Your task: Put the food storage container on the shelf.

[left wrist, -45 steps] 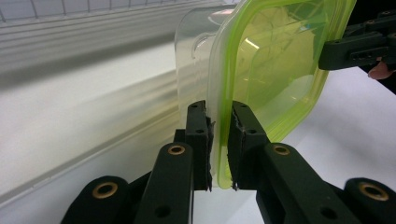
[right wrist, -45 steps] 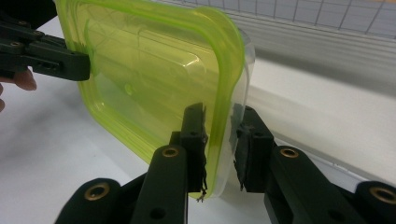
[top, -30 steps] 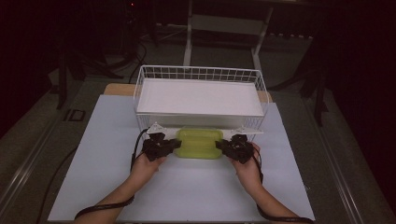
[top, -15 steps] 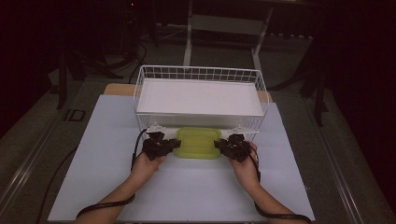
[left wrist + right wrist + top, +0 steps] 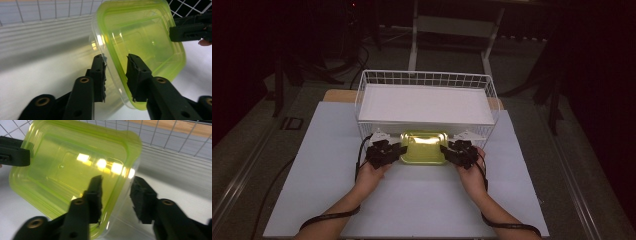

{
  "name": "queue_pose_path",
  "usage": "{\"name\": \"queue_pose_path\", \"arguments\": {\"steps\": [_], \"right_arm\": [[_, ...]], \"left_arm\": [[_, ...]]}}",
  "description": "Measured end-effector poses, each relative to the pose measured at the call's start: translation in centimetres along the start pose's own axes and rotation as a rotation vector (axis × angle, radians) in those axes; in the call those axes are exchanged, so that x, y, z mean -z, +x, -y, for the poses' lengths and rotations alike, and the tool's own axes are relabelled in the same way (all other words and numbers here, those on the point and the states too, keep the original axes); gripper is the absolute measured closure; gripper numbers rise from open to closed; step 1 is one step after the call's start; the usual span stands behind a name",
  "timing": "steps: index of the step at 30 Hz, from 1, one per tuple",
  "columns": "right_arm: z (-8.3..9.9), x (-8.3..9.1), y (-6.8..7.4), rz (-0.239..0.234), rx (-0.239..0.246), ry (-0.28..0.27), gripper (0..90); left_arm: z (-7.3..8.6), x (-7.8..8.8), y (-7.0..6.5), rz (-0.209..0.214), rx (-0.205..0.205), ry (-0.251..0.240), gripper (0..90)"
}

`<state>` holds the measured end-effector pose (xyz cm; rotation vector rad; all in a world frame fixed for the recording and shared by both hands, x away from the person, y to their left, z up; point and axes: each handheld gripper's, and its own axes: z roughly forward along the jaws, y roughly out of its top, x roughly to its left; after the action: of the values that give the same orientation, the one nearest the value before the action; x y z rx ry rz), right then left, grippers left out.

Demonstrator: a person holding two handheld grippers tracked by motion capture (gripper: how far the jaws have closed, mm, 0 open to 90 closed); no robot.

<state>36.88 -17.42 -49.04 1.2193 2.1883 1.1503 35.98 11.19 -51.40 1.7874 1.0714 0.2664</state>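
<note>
Jaws of the left gripper [image 5: 115,75] straddle the yellow-green plastic container [image 5: 140,42] rim, slightly apart. Right gripper [image 5: 117,197] same on the opposite rim, wider open. Both hands low, just before the wire basket [image 5: 424,80].

- A white table top [image 5: 422,200] lies under the grippers, brightly lit.
- Beyond them, a dark floor [image 5: 312,85] and a pale metal frame [image 5: 452,25] stand in the dim room.

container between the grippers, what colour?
Translucent yellow-green container, with a brighter green rim; clearest in the left gripper view.
</note>
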Motion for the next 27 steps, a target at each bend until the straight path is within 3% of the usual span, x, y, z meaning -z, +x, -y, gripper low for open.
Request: {"name": "queue_pose_path", "arguments": {"steps": [5, 7, 10, 11, 12, 16, 19, 27], "right_arm": [[-0.2, -0.4, -0.4, 0.011, -0.018, 0.000, 57.5], [-0.2, -0.6, -0.4, 0.031, 0.002, -0.004, 58.4], [-0.3, -0.7, -0.5, 0.037, -0.004, -0.005, 56.6], [-0.3, -0.7, -0.5, 0.037, -0.004, -0.005, 56.6], [-0.3, -0.7, -0.6, 0.040, 0.000, -0.002, 52.5], [-0.2, -0.6, -0.4, 0.040, 0.006, -0.004, 52.4], [-0.2, -0.1, 0.2, 0.040, 0.022, -0.016, 50.9], [-0.3, 2.2, 1.6, -0.012, 0.029, -0.039, 50.7]], "left_arm": [[0.0, -0.4, 0.1, -0.022, -0.011, -0.020, 56.0], [0.0, -0.6, 0.4, -0.009, 0.019, -0.027, 56.1], [0.1, -0.7, 0.5, -0.005, 0.025, -0.036, 52.8], [0.1, -0.7, 0.5, -0.019, 0.016, -0.037, 52.8], [-0.1, -0.7, 0.6, -0.010, 0.008, -0.033, 46.8], [-0.3, -0.7, 0.4, -0.016, -0.004, -0.030, 44.9], [-0.7, 0.0, 0.0, -0.019, -0.032, -0.046, 43.6], [-0.8, 2.6, -0.9, 0.016, -0.046, -0.068, 43.6]]}}
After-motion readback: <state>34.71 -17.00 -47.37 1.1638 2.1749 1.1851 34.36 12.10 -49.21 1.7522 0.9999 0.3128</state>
